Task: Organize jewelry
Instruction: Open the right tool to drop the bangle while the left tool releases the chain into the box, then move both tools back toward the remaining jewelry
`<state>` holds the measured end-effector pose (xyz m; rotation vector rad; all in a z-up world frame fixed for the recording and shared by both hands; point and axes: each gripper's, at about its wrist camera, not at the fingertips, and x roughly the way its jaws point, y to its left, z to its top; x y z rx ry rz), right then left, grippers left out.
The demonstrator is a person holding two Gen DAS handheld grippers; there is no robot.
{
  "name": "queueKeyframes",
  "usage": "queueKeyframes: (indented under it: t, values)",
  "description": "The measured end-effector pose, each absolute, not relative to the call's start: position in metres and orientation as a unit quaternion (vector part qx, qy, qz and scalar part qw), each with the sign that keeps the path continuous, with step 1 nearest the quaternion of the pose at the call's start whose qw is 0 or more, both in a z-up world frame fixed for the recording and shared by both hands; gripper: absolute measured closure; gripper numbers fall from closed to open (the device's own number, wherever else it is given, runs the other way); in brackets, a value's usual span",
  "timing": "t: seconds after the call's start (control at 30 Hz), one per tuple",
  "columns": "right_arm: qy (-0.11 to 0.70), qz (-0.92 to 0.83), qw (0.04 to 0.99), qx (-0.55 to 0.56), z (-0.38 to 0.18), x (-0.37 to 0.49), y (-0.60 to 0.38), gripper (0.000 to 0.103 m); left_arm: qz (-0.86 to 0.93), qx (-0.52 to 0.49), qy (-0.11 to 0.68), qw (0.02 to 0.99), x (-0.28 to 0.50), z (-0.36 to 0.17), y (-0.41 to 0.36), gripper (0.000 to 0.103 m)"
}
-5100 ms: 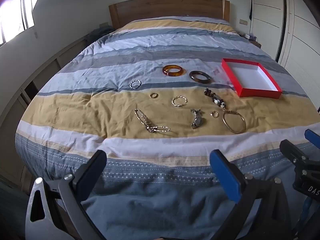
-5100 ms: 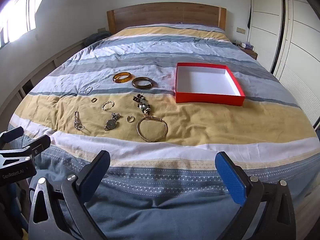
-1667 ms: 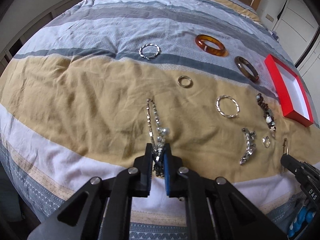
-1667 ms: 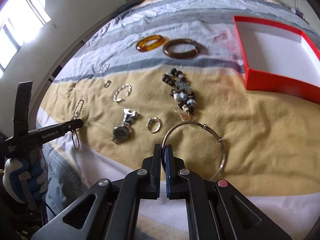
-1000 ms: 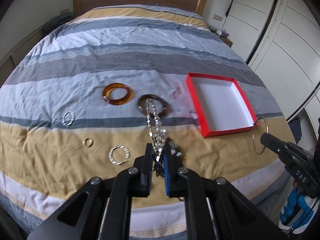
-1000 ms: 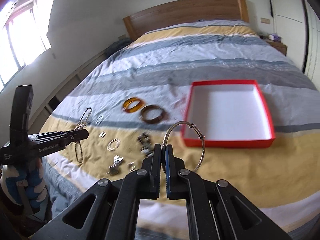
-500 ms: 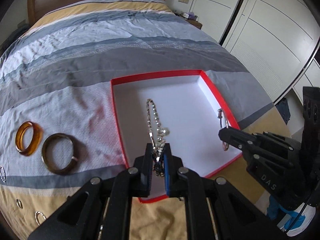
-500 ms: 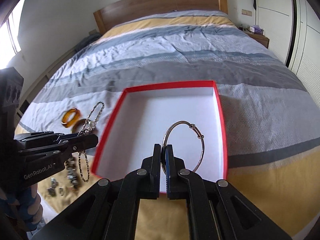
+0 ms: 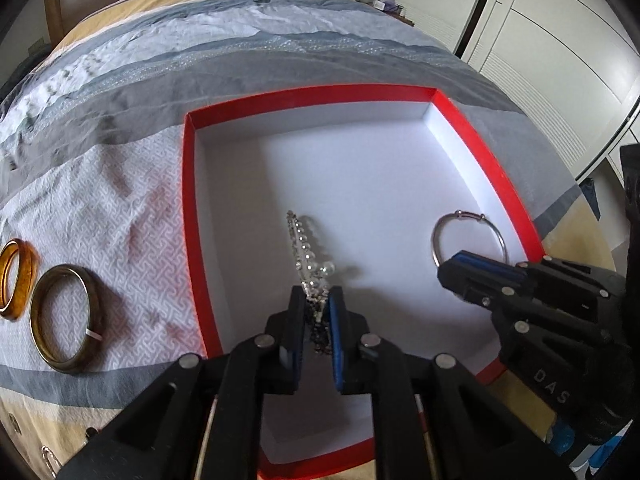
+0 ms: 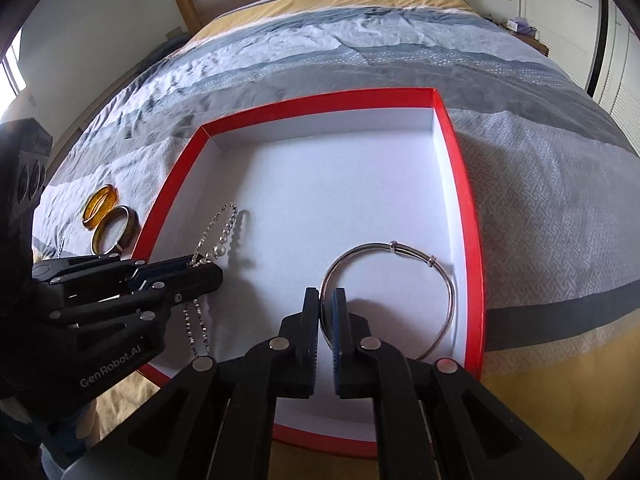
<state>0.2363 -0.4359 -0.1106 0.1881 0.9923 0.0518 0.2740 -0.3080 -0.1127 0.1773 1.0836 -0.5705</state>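
Both grippers have come down from over the striped bedspread (image 10: 540,160) into the red box (image 9: 480,152), now filling mid-frame. The left gripper (image 9: 316,312), jaws opening, has the beaded chain (image 9: 306,252) between them; the right gripper (image 10: 327,320), also opening, straddles the silver bangle (image 10: 400,248) resting on the box floor. First deliveries look nearly complete. Amber bangle (image 9: 16,276) and brown bangle (image 9: 64,320) wait at far left; nothing obstructs.

Soft, even daylight fills both views. A window (image 10: 10,68) glares at the far left edge. Beyond the claws, soft shadows lie on the box floor (image 10: 320,184). Edges bow, corners go black; nearest parts look slightly soft.
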Motion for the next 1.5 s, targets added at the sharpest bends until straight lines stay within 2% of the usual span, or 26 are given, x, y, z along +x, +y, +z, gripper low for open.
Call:
queueKeyframes:
  t: [0.07, 0.17, 0.2, 0.33, 0.43, 0.73, 0.9, 1.13, 1.3, 1.5]
  values:
    - [0.475, 0.024, 0.875, 0.088, -0.107, 0.235, -0.436, 0.09, -0.267, 0.089, 0.505, 0.816, 0.272, -0.111, -0.308, 0.081]
    - [0.465, 0.022, 0.882, 0.08, -0.095, 0.226, -0.435, 0.075, -0.277, 0.086, 0.5, 0.816, 0.268, -0.106, -0.309, 0.069]
    - [0.458, 0.018, 0.885, 0.078, -0.088, 0.221, -0.436, 0.07, -0.279, 0.082, 0.501, 0.815, 0.265, -0.101, -0.306, 0.069]
    - [0.436, -0.004, 0.896, 0.084, -0.061, 0.196, -0.444, 0.068, -0.279, 0.075, 0.485, 0.825, 0.25, -0.077, -0.292, 0.068]
    - [0.421, -0.017, 0.903, 0.088, -0.041, 0.172, -0.444, 0.064, -0.287, 0.062, 0.478, 0.828, 0.233, -0.052, -0.273, 0.062]
    - [0.385, -0.002, 0.918, 0.094, 0.009, 0.087, -0.402, 0.058, -0.301, 0.054, 0.462, 0.833, 0.156, 0.008, -0.192, 0.06]
    - [0.368, 0.027, 0.925, 0.09, 0.026, 0.044, -0.362, 0.058, -0.227, 0.032, 0.473, 0.851, 0.121, 0.024, -0.115, 0.06]
    - [0.346, 0.057, 0.934, 0.073, 0.048, 0.005, -0.307, 0.058, -0.166, 0.02, 0.439, 0.883, 0.077, 0.046, -0.021, 0.06]
    - [0.344, 0.08, 0.933, 0.061, 0.053, -0.01, -0.276, 0.058, -0.145, 0.008, 0.44, 0.886, 0.059, 0.037, 0.013, 0.06]
    - [0.366, 0.096, 0.924, 0.059, 0.032, -0.005, -0.261, 0.058, -0.156, 0.022, 0.465, 0.871, 0.06, -0.004, 0.0, 0.061]
